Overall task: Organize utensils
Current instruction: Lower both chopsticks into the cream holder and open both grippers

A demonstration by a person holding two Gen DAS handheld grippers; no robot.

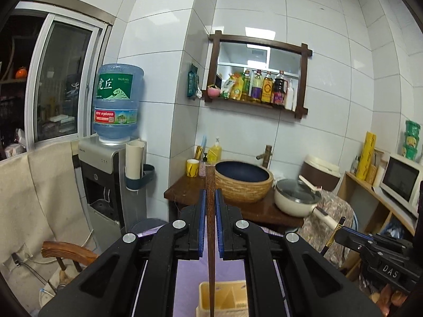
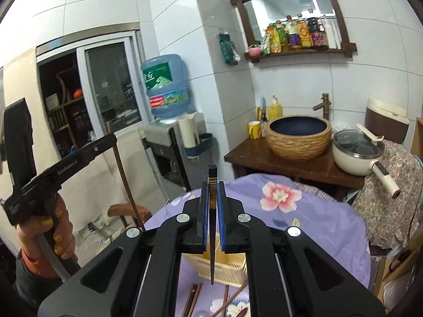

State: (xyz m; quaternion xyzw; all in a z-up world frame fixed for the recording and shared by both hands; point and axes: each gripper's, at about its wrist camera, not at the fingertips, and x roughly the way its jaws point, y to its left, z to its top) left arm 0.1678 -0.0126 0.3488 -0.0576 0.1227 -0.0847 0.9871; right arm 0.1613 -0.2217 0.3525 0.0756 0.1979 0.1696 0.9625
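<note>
Two grippers each hold one chopstick above the yellow utensil basket (image 2: pixel 216 266). The left gripper (image 1: pixel 210 198) has its fingers (image 1: pixel 202 219) clamped on a brown wooden chopstick (image 1: pixel 210 211), which stands nearly upright; its lower end hangs over the basket (image 1: pixel 224 301), but I cannot tell if it touches it. The right gripper (image 2: pixel 212 192) has its fingers (image 2: pixel 203 216) pressed together on a black chopstick (image 2: pixel 212 237) with gold bands near the top. This one also stands upright, and its thin tip hangs in front of the basket. The basket stands on the table (image 2: pixel 317 224), which is covered with a purple flowered cloth. Several brown chopsticks (image 2: pixel 194 298) lie on the cloth just in front of the basket. A hand (image 2: pixel 50 232) with an orange sleeve, left of the basket, holds the left gripper's handle.
</note>
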